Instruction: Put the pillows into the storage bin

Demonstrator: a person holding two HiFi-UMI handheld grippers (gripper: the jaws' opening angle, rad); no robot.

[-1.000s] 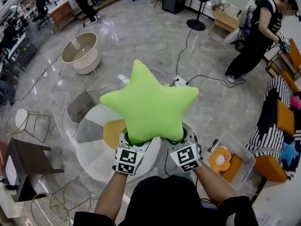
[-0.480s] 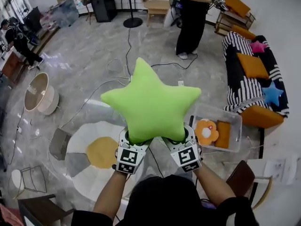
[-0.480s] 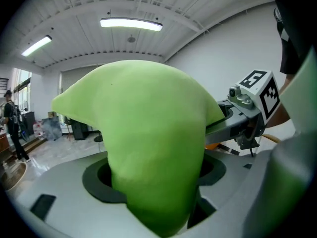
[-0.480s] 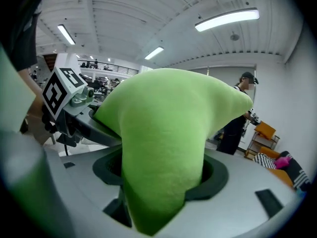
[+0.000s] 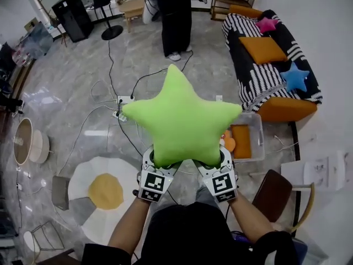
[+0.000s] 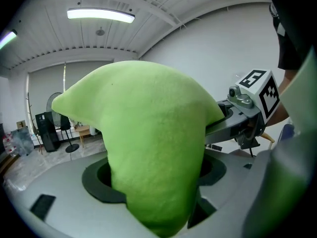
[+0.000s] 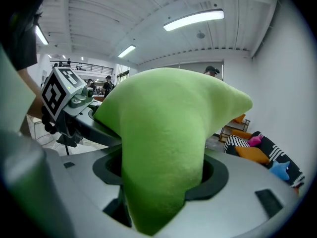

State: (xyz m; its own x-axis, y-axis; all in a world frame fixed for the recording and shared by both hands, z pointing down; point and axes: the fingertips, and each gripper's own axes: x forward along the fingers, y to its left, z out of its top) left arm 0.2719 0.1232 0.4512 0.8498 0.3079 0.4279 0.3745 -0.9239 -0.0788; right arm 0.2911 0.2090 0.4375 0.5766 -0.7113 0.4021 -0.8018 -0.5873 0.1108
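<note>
Over open floor beside the storage bin point(image 5: 259, 141): one star pillow point(image 5: 182, 117).
Clamped on its lower points: left gripper point(image 5: 159, 161), right gripper point(image 5: 213, 160).

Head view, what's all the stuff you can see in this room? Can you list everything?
star pillow: one, bright green, middle, held up over the floor
storage bin: one, clear, on the floor just right of the star pillow
orange pillows: two, orange, inside the bin, one partly hidden
sofa: one, black-and-white stripes, upper right
pink star pillow: one, pink, on the sofa
blue star pillow: one, blue, on the sofa
rug: one, white with a yellow middle, lower left
chair: one, brown, lower right
person: one, dark clothes, standing at the top
left gripper: one, grey, clamped on the star pillow's lower left point
right gripper: one, grey, clamped on its lower right point
</note>
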